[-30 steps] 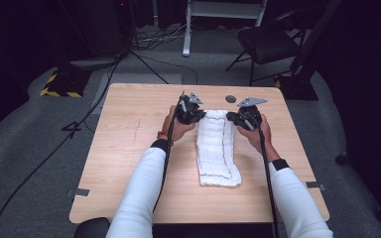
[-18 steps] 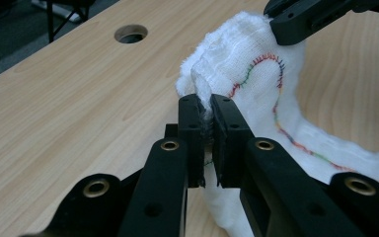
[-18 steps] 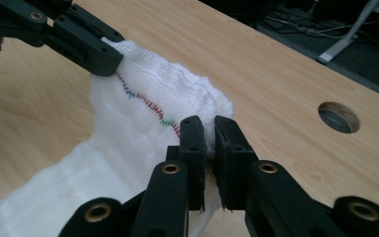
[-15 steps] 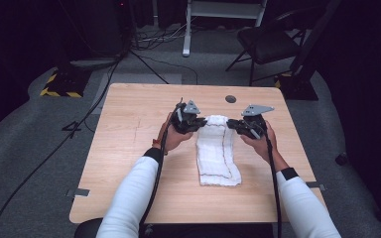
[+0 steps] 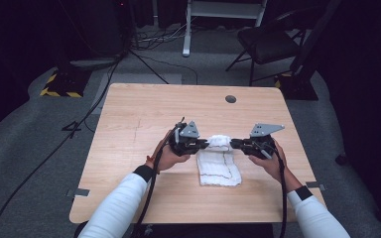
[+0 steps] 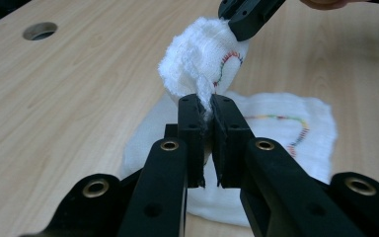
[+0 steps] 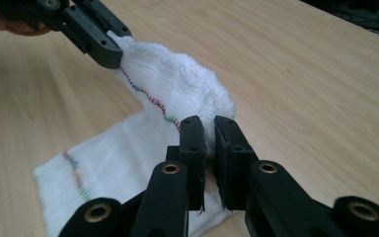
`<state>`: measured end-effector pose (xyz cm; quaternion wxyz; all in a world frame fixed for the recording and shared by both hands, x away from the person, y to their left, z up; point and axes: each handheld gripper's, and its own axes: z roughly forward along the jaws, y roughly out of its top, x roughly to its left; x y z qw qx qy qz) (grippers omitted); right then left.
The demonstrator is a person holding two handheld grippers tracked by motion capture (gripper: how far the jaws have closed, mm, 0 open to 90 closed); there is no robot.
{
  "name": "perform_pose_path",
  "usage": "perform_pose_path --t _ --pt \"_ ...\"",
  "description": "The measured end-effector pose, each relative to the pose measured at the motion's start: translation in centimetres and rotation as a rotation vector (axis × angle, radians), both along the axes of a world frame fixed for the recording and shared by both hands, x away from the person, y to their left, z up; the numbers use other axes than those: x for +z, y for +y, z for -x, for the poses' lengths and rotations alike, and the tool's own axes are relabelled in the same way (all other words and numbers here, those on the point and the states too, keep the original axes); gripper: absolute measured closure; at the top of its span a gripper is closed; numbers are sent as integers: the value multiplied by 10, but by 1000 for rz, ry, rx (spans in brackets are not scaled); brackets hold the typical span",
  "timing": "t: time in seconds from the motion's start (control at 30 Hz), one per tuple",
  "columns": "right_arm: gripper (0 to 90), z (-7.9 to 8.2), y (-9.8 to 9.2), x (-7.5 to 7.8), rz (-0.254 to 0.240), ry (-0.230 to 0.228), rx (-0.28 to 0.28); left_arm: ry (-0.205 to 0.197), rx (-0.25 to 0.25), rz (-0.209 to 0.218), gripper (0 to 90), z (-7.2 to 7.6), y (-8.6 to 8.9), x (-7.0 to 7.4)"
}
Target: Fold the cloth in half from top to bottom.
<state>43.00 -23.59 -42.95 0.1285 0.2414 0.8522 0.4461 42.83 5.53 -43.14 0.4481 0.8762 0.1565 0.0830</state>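
Both hands have drawn back toward the person since the earlier frame, carrying the far end of the white towel with them, so the cloth that lay stretched out long across the tabletop now lies much shorter, its far end folded over toward the near end.

Each far corner is pinched. The left hand-held gripper has its jaws pressed together on one corner, seen in the left gripper view as a tuft of white weave rising between the black pads. The right hand-held gripper is likewise clamped on the other corner, where the cloth bunches between its jaws. The lifted edge hangs in a soft hump between the two, just above the flat part; a coloured stitched line runs along it.

The near end of the towel rests flat, near the tabletop's front edge but clear of it. Open wood lies to both sides and all across the far half, up to a round hole near the back edge. A chair stands on the floor beyond.
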Motion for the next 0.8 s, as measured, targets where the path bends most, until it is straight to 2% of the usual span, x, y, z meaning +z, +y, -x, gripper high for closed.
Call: perform_pose_path --t 0.2,0.37,0.57,0.7,0.8 --pt "829 27 0 -4 47 -6 80 21 -72 -36 832 24 -4 -9" --pt "827 42 -6 -9 58 24 110 33 -122 -65 828 40 -8 -15" --pt "826 57 -11 -21 74 64 136 49 -153 -101 826 55 -11 -24" --pt "824 63 -11 -29 91 80 147 35 -166 -141 824 62 -12 -29" --pt "820 67 -12 -33 105 88 145 53 -171 -153 819 65 -13 -33"
